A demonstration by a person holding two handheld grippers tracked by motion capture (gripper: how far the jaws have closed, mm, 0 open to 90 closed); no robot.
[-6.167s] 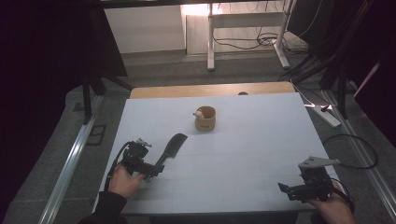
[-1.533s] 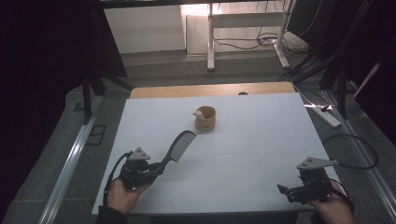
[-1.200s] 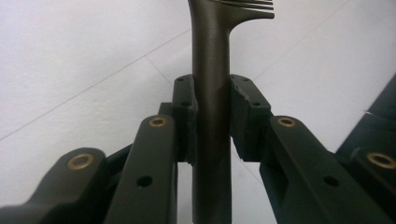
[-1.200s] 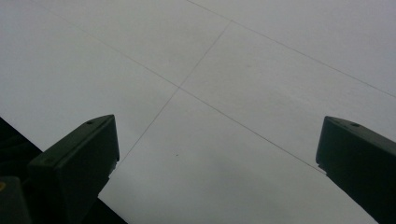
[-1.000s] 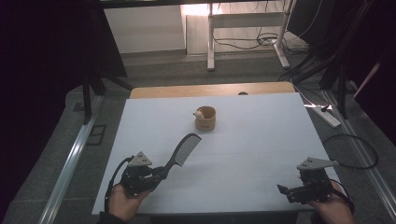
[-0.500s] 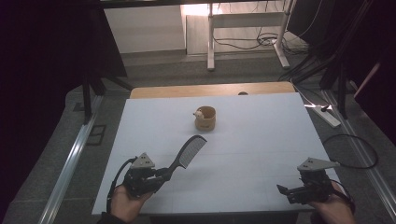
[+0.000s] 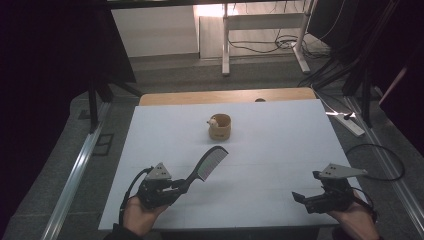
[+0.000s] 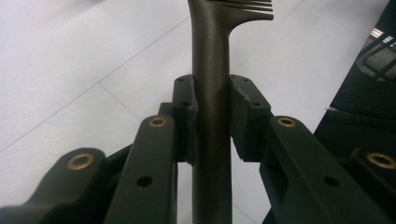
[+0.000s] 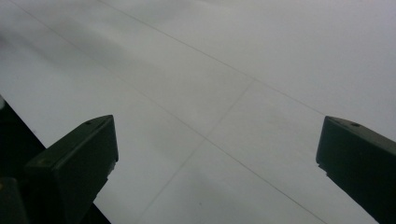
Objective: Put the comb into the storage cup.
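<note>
Black comb [image 7: 210, 161] now nearer cup [image 7: 220, 126]

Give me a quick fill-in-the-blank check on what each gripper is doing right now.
1. The left gripper is shut on the handle of a black ____.
2. The right gripper has its jaws ____ and holds nothing.
3. The comb's toothed end points toward the small wooden ____ farther up the table.

Missing words: comb; open; cup

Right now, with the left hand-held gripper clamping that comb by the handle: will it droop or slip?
Probably stiff: the comb juts straight out from the left hand-held gripper with no visible sag. Slip seems unlikely: both pads press flat against the handle. It could still pivot in the grip, since the toothed head sits well beyond the pads.
</note>
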